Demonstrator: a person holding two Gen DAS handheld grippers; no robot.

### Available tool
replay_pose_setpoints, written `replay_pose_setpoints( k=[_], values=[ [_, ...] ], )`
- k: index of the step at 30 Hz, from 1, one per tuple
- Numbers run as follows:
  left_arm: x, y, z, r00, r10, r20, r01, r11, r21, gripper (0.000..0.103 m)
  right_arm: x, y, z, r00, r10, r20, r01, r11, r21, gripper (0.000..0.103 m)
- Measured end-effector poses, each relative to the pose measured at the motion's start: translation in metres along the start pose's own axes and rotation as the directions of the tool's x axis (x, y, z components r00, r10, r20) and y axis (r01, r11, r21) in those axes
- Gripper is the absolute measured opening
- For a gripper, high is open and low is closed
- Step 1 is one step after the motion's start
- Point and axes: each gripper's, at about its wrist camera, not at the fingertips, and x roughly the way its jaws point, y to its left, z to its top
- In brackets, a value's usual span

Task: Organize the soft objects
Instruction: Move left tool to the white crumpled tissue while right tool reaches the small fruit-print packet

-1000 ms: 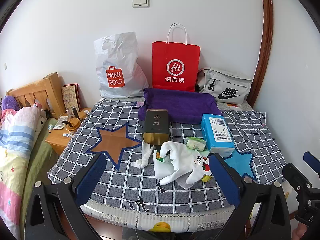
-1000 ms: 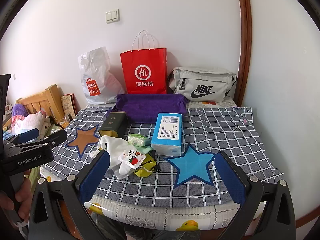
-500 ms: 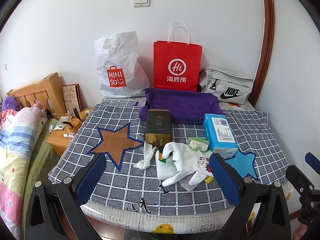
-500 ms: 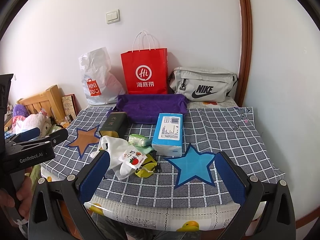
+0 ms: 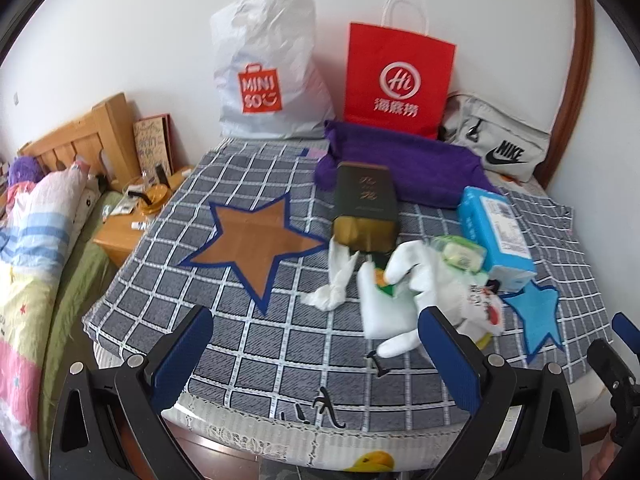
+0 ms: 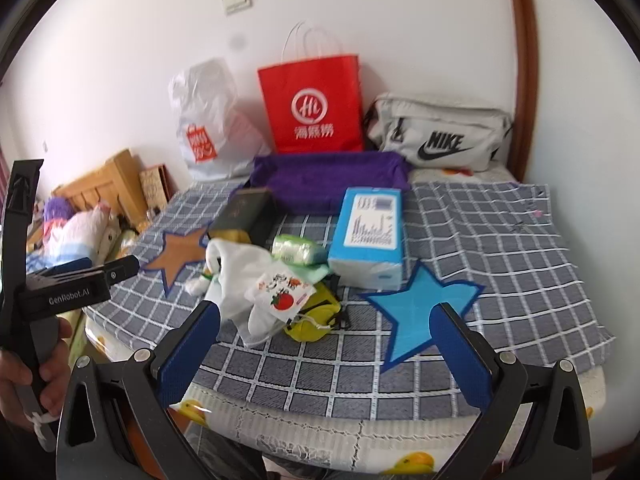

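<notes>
A heap of soft things lies mid-table: a white plastic bag (image 5: 394, 300) (image 6: 240, 276), a white pouch with a tomato print (image 6: 282, 294), a yellow pouch (image 6: 314, 316), a green wipes pack (image 5: 460, 254) (image 6: 298, 250), a blue tissue pack (image 5: 496, 232) (image 6: 368, 232) and a knotted white cloth (image 5: 334, 280). A purple towel (image 5: 404, 164) (image 6: 328, 178) lies behind. My left gripper (image 5: 316, 344) is open and empty, near the table's front edge. My right gripper (image 6: 324, 344) is open and empty, just before the heap.
A dark tin box (image 5: 364, 204) lies by the heap. A white Miniso bag (image 5: 268, 72), a red paper bag (image 5: 400, 80) and a grey Nike bag (image 5: 496, 144) stand at the wall. The checked cloth (image 5: 248, 320) has a brown and a blue star. A bed (image 5: 32, 240) is at left.
Both grippers have moved forward and lower toward the table; the heap looks larger and closer. Nothing on the table has moved. Both stay open.
</notes>
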Motion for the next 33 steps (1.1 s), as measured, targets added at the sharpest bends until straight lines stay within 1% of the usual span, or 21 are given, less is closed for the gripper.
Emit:
replay_pose_setpoints(
  k=[1, 2, 3, 4, 5, 9, 10, 13, 15, 17, 18, 20, 21, 25, 27, 28, 29, 31, 33],
  values=[
    [0.007, 0.004, -0.001, 1.000, 0.001, -0.013, -0.002, 1.000, -0.011, 0.103, 0.018, 0.005, -0.003, 1.000, 0.024, -0.020, -0.025, 0.999, -0.024, 0.102],
    [0.014, 0.007, -0.003, 1.000, 0.002, -0.023, -0.002, 1.000, -0.020, 0.103, 0.018, 0.005, -0.003, 1.000, 0.024, -0.020, -0.025, 0.999, -0.024, 0.102],
    [0.020, 0.011, -0.005, 0.999, 0.001, -0.033, -0.002, 1.000, -0.028, 0.103, 0.039, 0.011, -0.005, 0.997, 0.053, -0.049, -0.056, 0.997, -0.044, 0.102],
    [0.026, 0.014, -0.006, 0.999, 0.000, -0.042, -0.001, 0.999, -0.034, 0.103, 0.048, 0.012, -0.006, 0.996, 0.067, -0.057, -0.070, 0.996, -0.049, 0.101],
    [0.032, 0.016, -0.008, 0.999, -0.002, -0.048, 0.000, 0.999, -0.038, 0.103, 0.048, 0.012, -0.006, 0.996, 0.067, -0.057, -0.070, 0.996, -0.049, 0.101],
    [0.052, 0.025, -0.012, 0.997, 0.000, -0.074, -0.003, 0.999, -0.042, 0.103, 0.083, 0.018, -0.006, 0.990, 0.116, -0.082, -0.121, 0.991, -0.058, 0.100],
    [0.055, 0.027, -0.014, 0.997, -0.001, -0.080, -0.002, 0.999, -0.044, 0.103, 0.098, 0.019, -0.006, 0.988, 0.127, -0.091, -0.134, 0.989, -0.069, 0.100],
    [0.065, 0.034, -0.016, 0.996, -0.010, -0.091, 0.005, 0.998, -0.060, 0.103, 0.115, 0.019, -0.005, 0.980, 0.160, -0.114, -0.169, 0.983, -0.076, 0.100],
    [0.071, 0.037, -0.016, 0.995, -0.016, -0.101, 0.009, 0.997, -0.073, 0.103, 0.120, 0.019, -0.004, 0.978, 0.168, -0.122, -0.178, 0.981, -0.073, 0.100],
    [0.076, 0.039, -0.016, 0.993, -0.027, -0.111, 0.017, 0.996, -0.088, 0.103, 0.132, 0.018, -0.002, 0.971, 0.187, -0.148, -0.198, 0.978, -0.064, 0.100],
    [0.078, 0.040, -0.016, 0.993, -0.029, -0.115, 0.019, 0.996, -0.092, 0.103, 0.143, 0.019, -0.001, 0.963, 0.206, -0.174, -0.219, 0.974, -0.061, 0.100],
    [0.083, 0.040, -0.016, 0.992, -0.029, -0.123, 0.018, 0.996, -0.090, 0.103, 0.147, 0.021, -0.002, 0.960, 0.215, -0.182, -0.230, 0.971, -0.065, 0.100],
    [0.085, 0.040, -0.016, 0.992, -0.029, -0.126, 0.018, 0.996, -0.090, 0.103, 0.150, 0.022, -0.002, 0.959, 0.212, -0.186, -0.229, 0.971, -0.073, 0.097],
    [0.091, 0.040, -0.015, 0.990, -0.041, -0.133, 0.029, 0.995, -0.094, 0.103, 0.152, 0.024, -0.003, 0.958, 0.206, -0.197, -0.232, 0.966, -0.115, 0.075],
    [0.093, 0.038, -0.014, 0.990, -0.048, -0.133, 0.036, 0.995, -0.094, 0.103, 0.151, 0.022, -0.002, 0.954, 0.220, -0.204, -0.244, 0.964, -0.102, 0.069],
    [0.095, 0.038, -0.014, 0.990, -0.053, -0.134, 0.041, 0.995, -0.093, 0.103, 0.147, 0.019, -0.002, 0.948, 0.247, -0.202, -0.267, 0.960, -0.081, 0.068],
    [0.096, 0.036, -0.013, 0.989, -0.057, -0.136, 0.045, 0.995, -0.090, 0.103, 0.145, 0.017, -0.002, 0.946, 0.256, -0.200, -0.276, 0.958, -0.074, 0.067],
    [0.100, 0.033, -0.013, 0.988, -0.060, -0.141, 0.049, 0.996, -0.081, 0.103, 0.141, 0.017, -0.002, 0.945, 0.262, -0.195, -0.280, 0.957, -0.072, 0.056],
    [0.104, 0.030, -0.012, 0.987, -0.058, -0.149, 0.048, 0.996, -0.073, 0.103, 0.140, 0.016, -0.003, 0.943, 0.261, -0.205, -0.281, 0.957, -0.077, 0.048]
  ],
)
